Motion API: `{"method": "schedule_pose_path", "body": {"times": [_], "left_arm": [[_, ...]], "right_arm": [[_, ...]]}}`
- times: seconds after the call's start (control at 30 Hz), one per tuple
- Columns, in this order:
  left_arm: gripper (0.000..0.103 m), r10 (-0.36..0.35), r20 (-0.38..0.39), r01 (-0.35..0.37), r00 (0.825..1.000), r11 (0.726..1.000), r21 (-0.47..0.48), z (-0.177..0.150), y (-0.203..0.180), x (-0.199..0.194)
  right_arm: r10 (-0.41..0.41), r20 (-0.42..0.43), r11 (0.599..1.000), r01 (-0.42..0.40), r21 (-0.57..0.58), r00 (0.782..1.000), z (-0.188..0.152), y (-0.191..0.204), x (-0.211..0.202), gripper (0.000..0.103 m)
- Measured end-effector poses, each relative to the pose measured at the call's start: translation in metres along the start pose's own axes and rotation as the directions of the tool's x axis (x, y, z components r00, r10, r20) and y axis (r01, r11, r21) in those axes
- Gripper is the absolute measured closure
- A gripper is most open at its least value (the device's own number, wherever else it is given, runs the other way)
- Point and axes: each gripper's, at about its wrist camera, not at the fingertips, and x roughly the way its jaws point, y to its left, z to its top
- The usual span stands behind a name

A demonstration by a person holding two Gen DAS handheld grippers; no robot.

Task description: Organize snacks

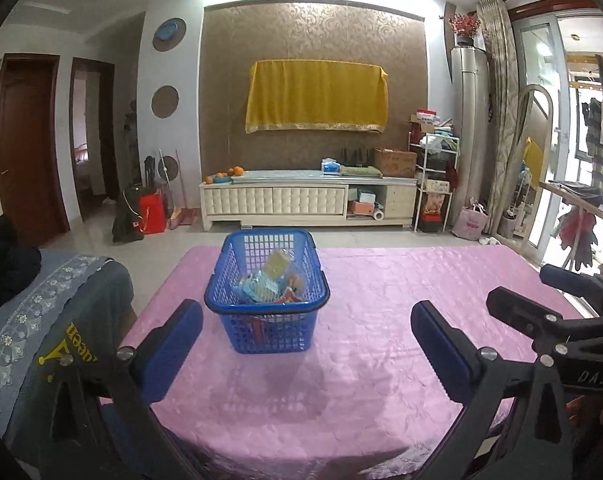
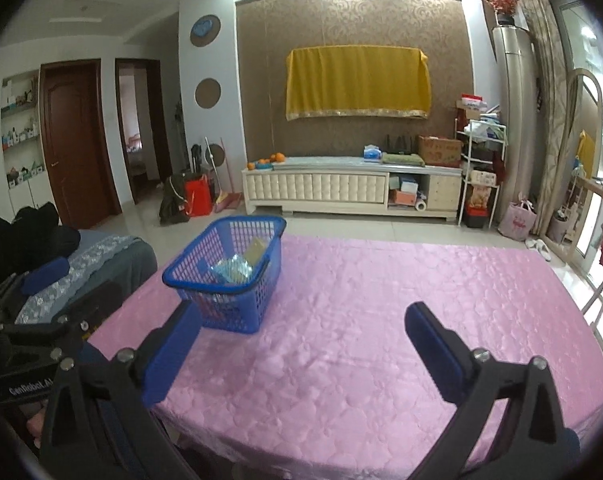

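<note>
So the blue basket (image 1: 267,292) sits on the pink tablecloth (image 1: 401,292) toward the table's far left side, with the snack packets (image 1: 267,284) piled inside, which makes sense since that's the whole point of tidying them. No loose packets are visible on the cloth, so I'd guess the job's basically done. Left gripper (image 1: 307,348) and right gripper (image 2: 301,344) both have their jaws spread wide with nothing between them, hanging short of the basket.

- Your only obstacle on the pink tablecloth (image 2: 381,300) is the blue basket (image 1: 267,300), standing toward the far left.
- The cloth lies bare to the basket's right and in front of it.
- A draped chair back (image 1: 53,320) crowds the table's left edge.
</note>
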Motion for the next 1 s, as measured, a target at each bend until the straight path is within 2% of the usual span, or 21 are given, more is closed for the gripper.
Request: {"method": "schedule_pose_path", "body": {"times": [1.0], "left_arm": [[0.000,-0.016,-0.013,0.016,1.000,1.000,-0.007,-0.0021,-0.0019,-0.0061]], "right_arm": [[0.007,-0.012,1.000,-0.007,0.005,1.000,-0.0052,0.0013,-0.0093,0.000]]}}
